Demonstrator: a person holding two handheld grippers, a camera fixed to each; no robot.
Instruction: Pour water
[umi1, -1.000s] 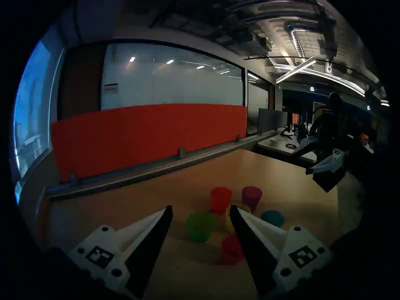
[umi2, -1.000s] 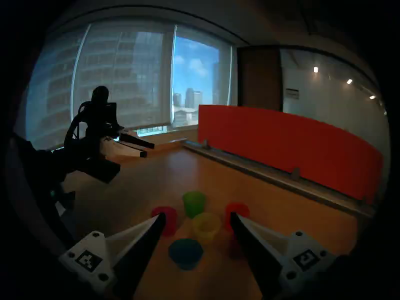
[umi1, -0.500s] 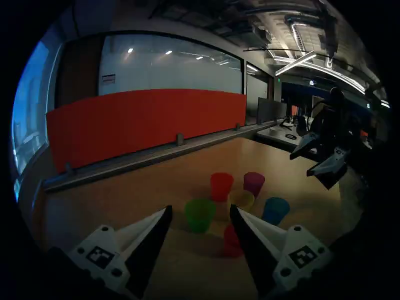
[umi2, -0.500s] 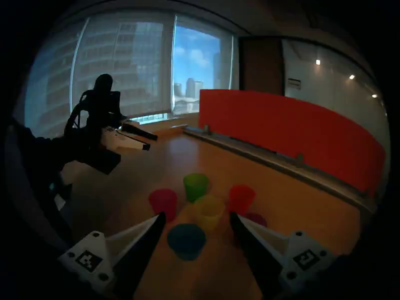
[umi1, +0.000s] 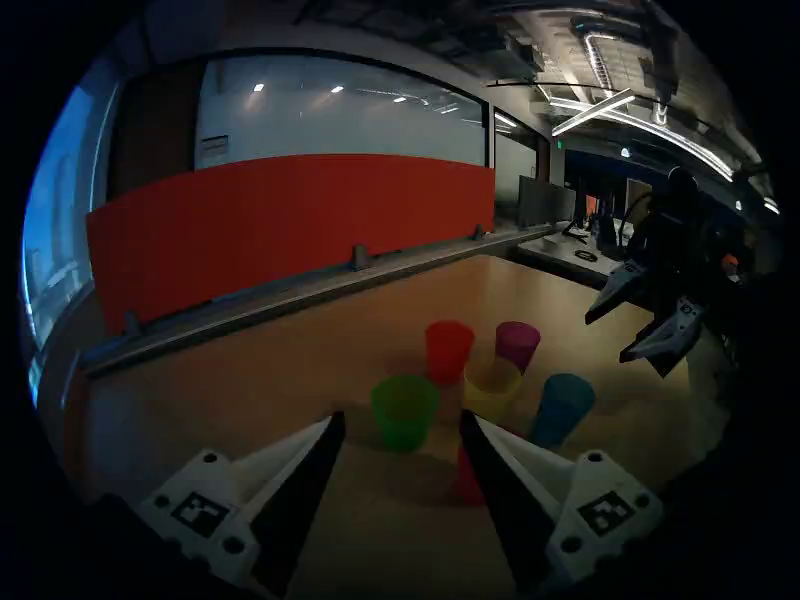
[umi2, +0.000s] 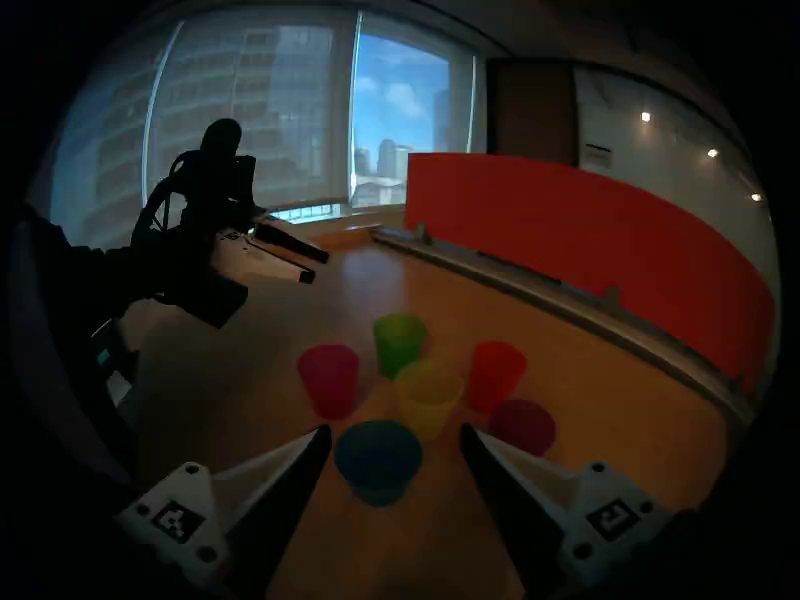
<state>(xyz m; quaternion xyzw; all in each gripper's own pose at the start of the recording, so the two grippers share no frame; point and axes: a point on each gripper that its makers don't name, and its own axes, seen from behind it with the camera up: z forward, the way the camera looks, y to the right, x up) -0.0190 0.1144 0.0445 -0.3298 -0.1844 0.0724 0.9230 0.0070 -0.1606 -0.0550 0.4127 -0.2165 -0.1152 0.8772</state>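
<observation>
Your left gripper (umi1: 400, 418) and right gripper (umi2: 393, 432): both spread wide, empty. Six coloured cups (umi2: 428, 395) clustered on the table (umi2: 620, 400); green cup (umi1: 405, 410) ahead of left, blue cup (umi2: 377, 460) nearest right

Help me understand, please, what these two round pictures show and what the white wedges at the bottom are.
There is no robot: a person holds a two-finger gripper in each hand, and a fisheye camera on each looks forward along it. The wedges in the left gripper view are the left gripper; those in the right gripper view are the right gripper. Each view also catches the other gripper farther off. Both are open and hold nothing. On the wooden table stand six cups close together: green cup, yellow cup, orange cup, red cup, purple cup, blue cup. Whether any holds water I cannot tell.
</observation>
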